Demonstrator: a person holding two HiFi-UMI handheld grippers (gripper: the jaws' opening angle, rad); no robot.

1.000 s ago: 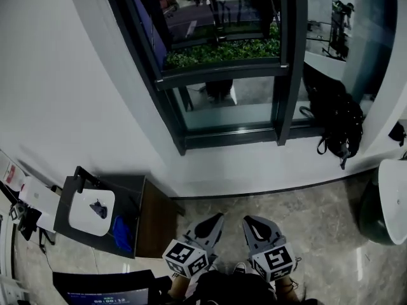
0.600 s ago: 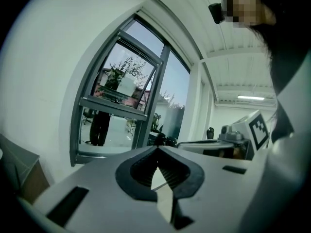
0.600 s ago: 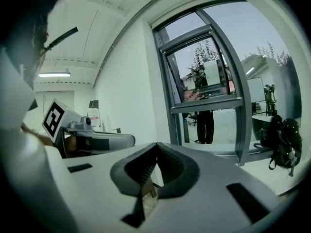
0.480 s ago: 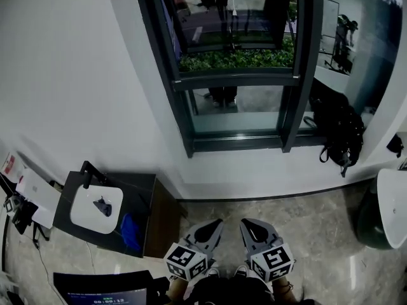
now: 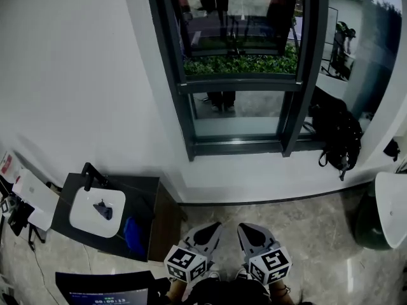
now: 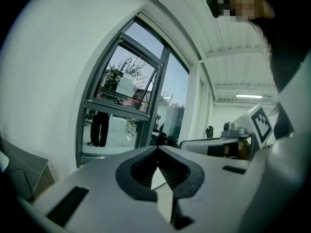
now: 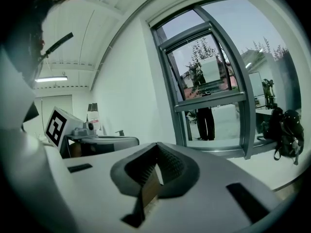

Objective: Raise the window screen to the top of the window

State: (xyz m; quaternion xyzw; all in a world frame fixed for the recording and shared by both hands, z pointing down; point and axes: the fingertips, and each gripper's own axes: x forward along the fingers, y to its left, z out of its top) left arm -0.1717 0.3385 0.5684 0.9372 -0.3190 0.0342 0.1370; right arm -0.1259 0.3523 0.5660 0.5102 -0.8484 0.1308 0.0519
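While the window point(image 5: 241, 43) fills the upper middle of the head view, I cannot pick out the window screen anywhere in it. The glass looks clear above and below a dark crossbar point(image 5: 240, 84), which may be the screen's rail or only fixed frame. So I judge the scene fits a screen already at the top as well as one sitting lower that I cannot make out. My left gripper point(image 5: 212, 227) and right gripper point(image 5: 245, 229) hang at bottom centre, well apart from the window, each clenched tip to tip on nothing.
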